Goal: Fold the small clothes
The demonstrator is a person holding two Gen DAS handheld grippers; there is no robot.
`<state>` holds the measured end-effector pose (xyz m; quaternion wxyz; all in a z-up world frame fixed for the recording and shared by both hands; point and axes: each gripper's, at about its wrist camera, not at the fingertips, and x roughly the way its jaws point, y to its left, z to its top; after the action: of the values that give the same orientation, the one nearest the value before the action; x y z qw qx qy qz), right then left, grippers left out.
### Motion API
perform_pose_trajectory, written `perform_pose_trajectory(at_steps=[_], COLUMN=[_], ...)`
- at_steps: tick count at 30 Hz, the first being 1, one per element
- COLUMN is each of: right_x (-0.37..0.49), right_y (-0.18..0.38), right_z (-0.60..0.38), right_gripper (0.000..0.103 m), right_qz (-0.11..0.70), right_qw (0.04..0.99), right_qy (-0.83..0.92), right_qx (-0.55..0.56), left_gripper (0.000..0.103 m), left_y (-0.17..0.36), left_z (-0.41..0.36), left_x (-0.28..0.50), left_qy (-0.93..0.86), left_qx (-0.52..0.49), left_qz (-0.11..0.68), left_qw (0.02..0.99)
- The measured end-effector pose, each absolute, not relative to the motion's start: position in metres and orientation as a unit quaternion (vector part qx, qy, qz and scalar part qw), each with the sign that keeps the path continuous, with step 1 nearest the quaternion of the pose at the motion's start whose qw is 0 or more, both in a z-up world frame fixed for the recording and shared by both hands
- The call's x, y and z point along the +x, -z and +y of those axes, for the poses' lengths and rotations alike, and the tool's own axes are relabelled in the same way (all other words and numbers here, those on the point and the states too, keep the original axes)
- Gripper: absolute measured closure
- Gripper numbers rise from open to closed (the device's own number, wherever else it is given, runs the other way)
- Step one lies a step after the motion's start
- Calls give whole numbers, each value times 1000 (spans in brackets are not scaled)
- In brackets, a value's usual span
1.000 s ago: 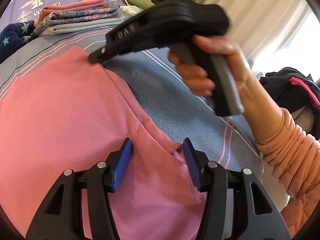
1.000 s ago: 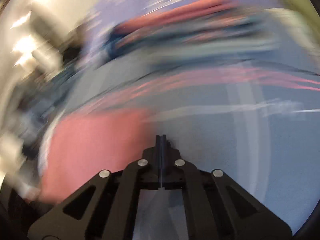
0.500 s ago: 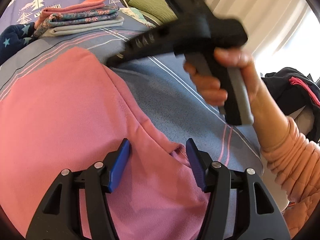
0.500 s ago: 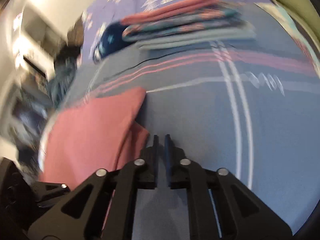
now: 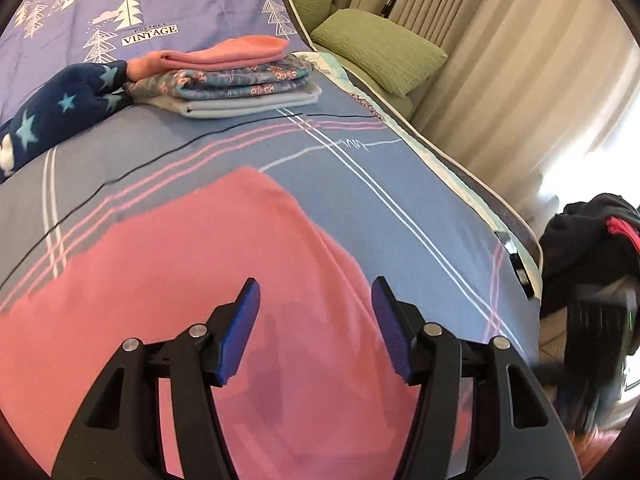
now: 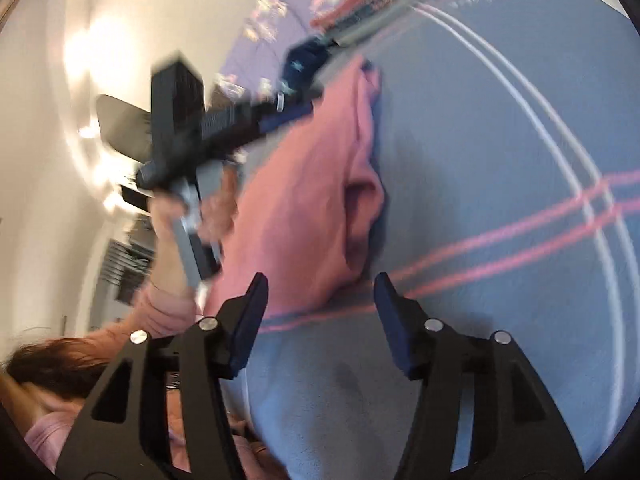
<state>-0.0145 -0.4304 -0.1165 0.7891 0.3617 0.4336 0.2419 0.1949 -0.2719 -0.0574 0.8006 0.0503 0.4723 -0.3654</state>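
Note:
A pink garment [image 5: 192, 264] lies spread flat on the blue striped bedsheet [image 5: 360, 168]. My left gripper [image 5: 315, 286] hovers over its near part, open, with nothing pinched between the blue pads. In the right wrist view the same pink garment [image 6: 304, 200] shows a fold along its right side. My right gripper [image 6: 322, 280] is at the garment's near corner, jaws opening. The cloth edge lies between its fingers, but the pads do not press on it. A hand [image 6: 180, 216] holds the left gripper [image 6: 288, 114] above the garment's far side.
A stack of folded clothes [image 5: 236, 76] sits at the back of the bed beside a navy star-print garment [image 5: 60, 116]. Green cushions [image 5: 380, 48] and curtains line the right side. A dark clothing pile [image 5: 592, 240] lies past the bed's right edge.
The right gripper left the pink garment's far corner, swung back to its near corner, and went from shut to open. The left gripper rose slightly and stayed open.

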Motion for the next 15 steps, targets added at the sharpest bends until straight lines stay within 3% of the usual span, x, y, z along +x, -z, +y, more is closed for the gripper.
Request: perform_pose_trajectory(at_steps=[2,3,4,5,11,15], right_x=[-13,-13,-11,-9,-36,-33], right_y=[115,115,114,113,75,76], right_z=[-424,-425,-425,-422,-403,-398], right_gripper=[53,62,89,93,93,93], right_qz=[431,425,422,423,363,365], right_qw=[803,803,801,798,837,845], right_qy=[-222,-215,-216,-225,-304,-298], right_qx=[347,359,365,365,273,253], left_gripper=[44,44,44,44,44,44], left_y=[64,67,76,82,91,94], left_z=[-285,-287,-293,-295,-297,-297], left_x=[208,209,218,223,216,215], left_qy=[367,361,355,349,347,344], left_qx=[55,54,50,45,74,85], left_qz=[481,485,497,509,495,490], left_qw=[795,795,790,785,793,797])
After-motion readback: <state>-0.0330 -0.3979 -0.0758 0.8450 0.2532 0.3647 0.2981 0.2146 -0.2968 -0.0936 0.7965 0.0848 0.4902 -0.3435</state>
